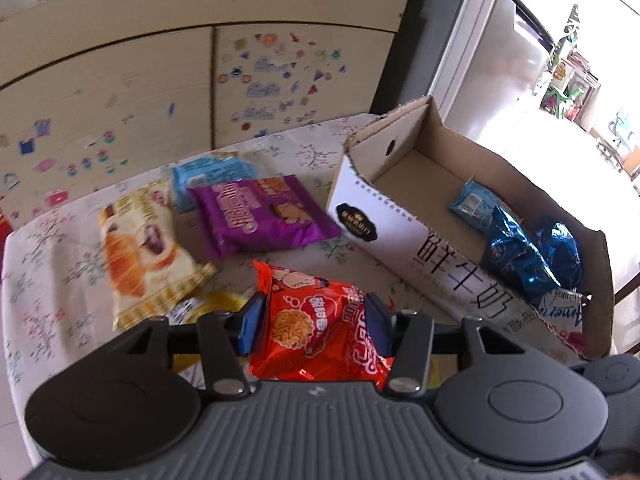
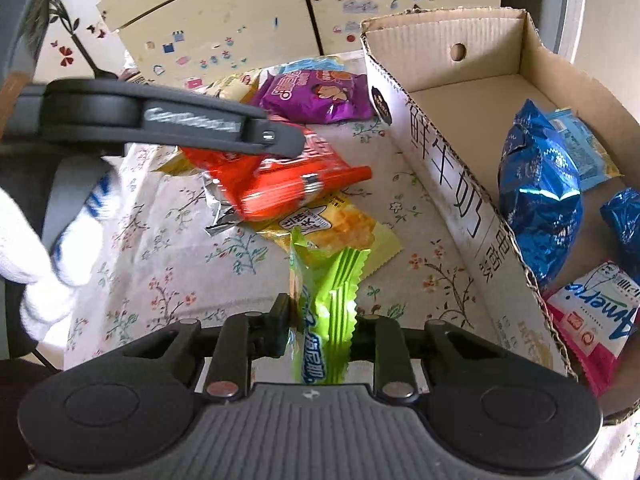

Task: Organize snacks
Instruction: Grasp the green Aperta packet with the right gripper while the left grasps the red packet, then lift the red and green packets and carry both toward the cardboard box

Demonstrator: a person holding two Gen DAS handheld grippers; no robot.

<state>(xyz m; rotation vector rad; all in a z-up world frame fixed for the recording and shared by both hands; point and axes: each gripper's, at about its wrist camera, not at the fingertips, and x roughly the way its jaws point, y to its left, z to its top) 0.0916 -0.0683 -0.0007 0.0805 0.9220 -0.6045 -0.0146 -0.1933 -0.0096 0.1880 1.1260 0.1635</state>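
Observation:
My left gripper (image 1: 314, 322) is shut on a red-orange snack packet (image 1: 320, 320) and holds it just above the floral tablecloth; it also shows in the right wrist view (image 2: 280, 184). My right gripper (image 2: 322, 320) is shut on a green wafer packet (image 2: 326, 292), left of the cardboard box (image 2: 436, 168). The box (image 1: 400, 236) holds blue foil packets (image 2: 540, 208), a light blue packet (image 1: 472, 202) and a pink-white packet (image 2: 596, 320). A purple packet (image 1: 260, 216), a croissant packet (image 1: 140, 248), a light blue packet (image 1: 208, 176) and a yellow packet (image 2: 336, 224) lie on the table.
A wooden cabinet (image 1: 160, 92) covered in stickers stands behind the table. The table (image 1: 48, 280) has a floral cloth. A gloved hand (image 2: 36, 252) holds the left gripper. A bright floor lies to the right of the box.

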